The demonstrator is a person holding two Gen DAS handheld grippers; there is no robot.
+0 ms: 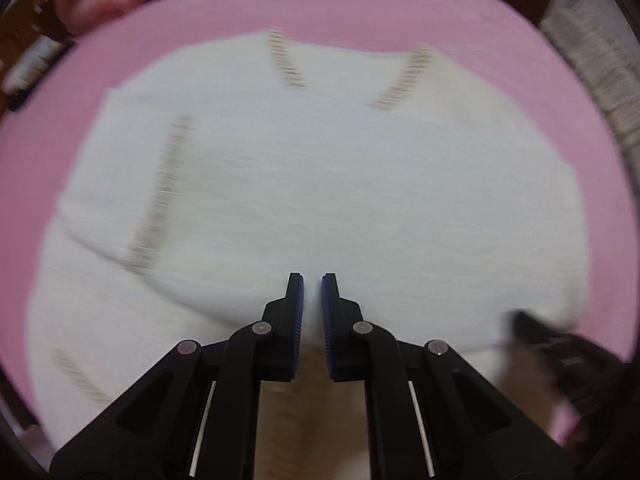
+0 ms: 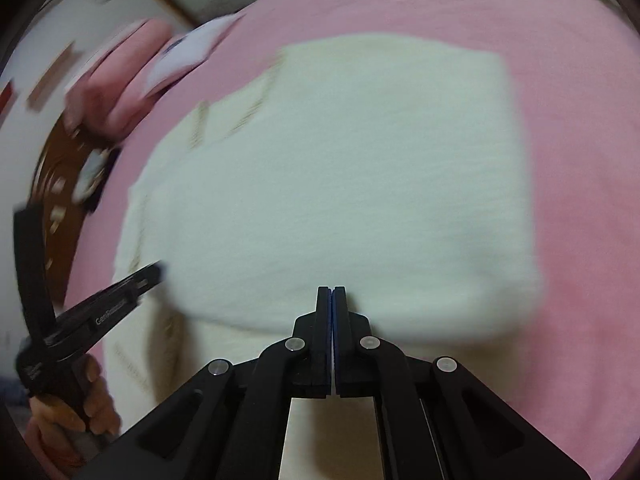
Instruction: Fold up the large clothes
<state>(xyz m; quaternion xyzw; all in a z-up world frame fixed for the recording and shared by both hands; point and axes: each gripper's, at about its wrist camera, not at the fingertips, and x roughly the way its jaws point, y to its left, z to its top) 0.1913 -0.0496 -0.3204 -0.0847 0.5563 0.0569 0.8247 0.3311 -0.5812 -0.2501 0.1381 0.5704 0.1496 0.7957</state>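
A white sweater (image 1: 320,184) with tan trim lies spread on a pink bed (image 1: 360,12); the left claw (image 1: 312,280) grips its near hem, a narrow gap between the fingers; the right claw (image 2: 331,290) is clenched on the hem too; both views are blurred.

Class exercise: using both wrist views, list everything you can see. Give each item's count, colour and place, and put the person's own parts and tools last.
Sweater: one, white with tan ribbed trim, lying partly folded across the middle of the bed.
Bed sheet: one, pink, under the sweater.
Pillow: one, pink, at the far left corner of the bed.
Paper-like item: one, white, beside the pillow; too blurred to name.
Left gripper: one, black with blue pads, narrow gap between fingers, white fabric in it.
Right gripper: one, black, fingers closed at the sweater's near edge.
Left hand: one, bare, holding the left gripper's handle.
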